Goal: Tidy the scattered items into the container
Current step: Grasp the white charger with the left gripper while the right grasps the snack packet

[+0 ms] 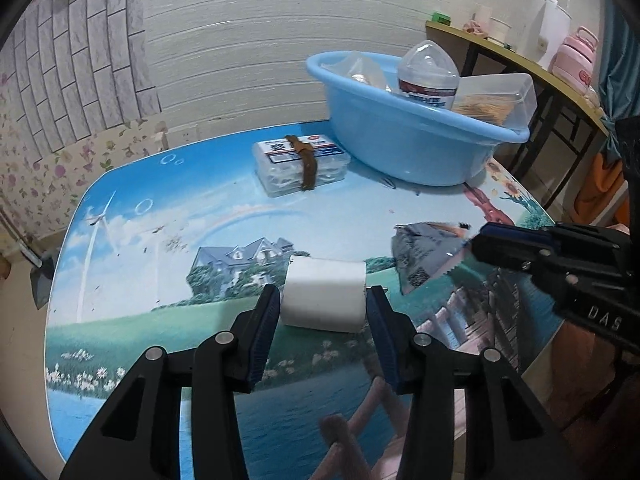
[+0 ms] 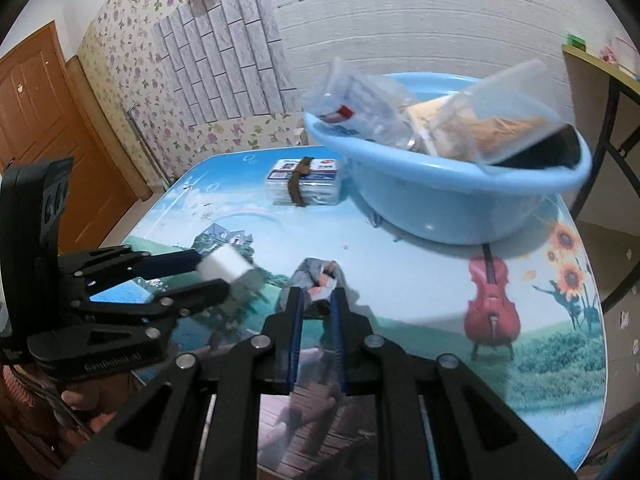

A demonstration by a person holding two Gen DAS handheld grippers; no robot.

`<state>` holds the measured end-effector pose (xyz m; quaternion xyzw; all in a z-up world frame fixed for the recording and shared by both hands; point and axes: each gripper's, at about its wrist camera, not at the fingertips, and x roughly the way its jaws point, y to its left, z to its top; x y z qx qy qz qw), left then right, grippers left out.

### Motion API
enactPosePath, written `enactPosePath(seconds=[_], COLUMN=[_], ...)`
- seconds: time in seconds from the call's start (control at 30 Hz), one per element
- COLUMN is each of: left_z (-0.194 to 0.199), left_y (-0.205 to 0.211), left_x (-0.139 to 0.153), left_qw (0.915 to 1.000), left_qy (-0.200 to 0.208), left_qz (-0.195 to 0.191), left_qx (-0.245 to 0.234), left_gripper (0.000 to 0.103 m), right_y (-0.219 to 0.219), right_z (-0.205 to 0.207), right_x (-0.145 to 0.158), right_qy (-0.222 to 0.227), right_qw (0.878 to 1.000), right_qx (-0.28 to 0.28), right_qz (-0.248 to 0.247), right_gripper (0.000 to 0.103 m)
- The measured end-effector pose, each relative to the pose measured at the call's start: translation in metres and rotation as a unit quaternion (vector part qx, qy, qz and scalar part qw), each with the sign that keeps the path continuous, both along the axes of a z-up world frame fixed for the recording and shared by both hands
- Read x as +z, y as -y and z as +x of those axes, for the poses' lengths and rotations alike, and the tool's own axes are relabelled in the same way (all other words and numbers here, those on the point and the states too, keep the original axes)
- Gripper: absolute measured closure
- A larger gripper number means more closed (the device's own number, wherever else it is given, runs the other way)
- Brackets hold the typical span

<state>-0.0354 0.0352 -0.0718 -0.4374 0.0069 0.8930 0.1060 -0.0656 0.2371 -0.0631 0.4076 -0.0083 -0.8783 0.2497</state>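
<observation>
White block and grey foil packet were both gripped above the picture-printed worktop point(image 1: 132, 300).
We held the white rectangular block point(image 1: 324, 300) in the left gripper point(image 1: 322, 308) jaws; our right gripper point(image 2: 318, 304) jaws pinched the crinkled grey foil packet point(image 1: 424, 256), the blue plastic basin point(image 1: 404, 148) beyond.

Glossy blue plastic basin point(image 1: 404, 148); glossy printed table point(image 1: 168, 264); matt white block point(image 1: 324, 300).

White block point(image 1: 324, 300) and grey packet point(image 1: 424, 256) sit clear of the table; banded box point(image 1: 300, 166) lies beside the blue basin point(image 1: 400, 148), holding 3 clear containers.
</observation>
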Motion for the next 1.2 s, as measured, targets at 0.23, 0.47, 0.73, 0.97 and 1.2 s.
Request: enactPosePath(seconds=[0.23,0.47,0.73,0.97,1.2], left_z=[0.001,-0.001,-0.003,-0.007,-0.012], left_y=[-0.002,0.0,-0.004,-0.013,-0.019], left_x=[-0.002,-0.009,-0.013,-0.016,-0.019], left_qw=[0.9999,0.9998,0.9997,0.9994,0.9989], left_qy=[-0.002,0.01,0.014,0.014,0.007], left_qz=[-0.012,-0.018,-0.021,-0.03,-0.044], left_qx=[0.002,0.007,0.001,-0.008,-0.016], left_gripper=[0.059,0.052,0.033,0.02,0.02], right_y=[-0.015,-0.032,-0.031,-0.011,0.001], right_z=[0.002,-0.003,-0.002,0.001,-0.008], right_x=[-0.001,-0.011,-0.009,-0.01,-0.013], right_qy=[-0.002,0.008,-0.003,-0.007,0.0], right_qw=[1.0,0.999,0.999,1.0,1.0], right_qx=[-0.018,-0.049,-0.036,-0.001,0.007], right_qz=[0.001,0.01,-0.011,0.007,0.015], right_gripper=[0.089,0.089,0.078,0.053,0.051])
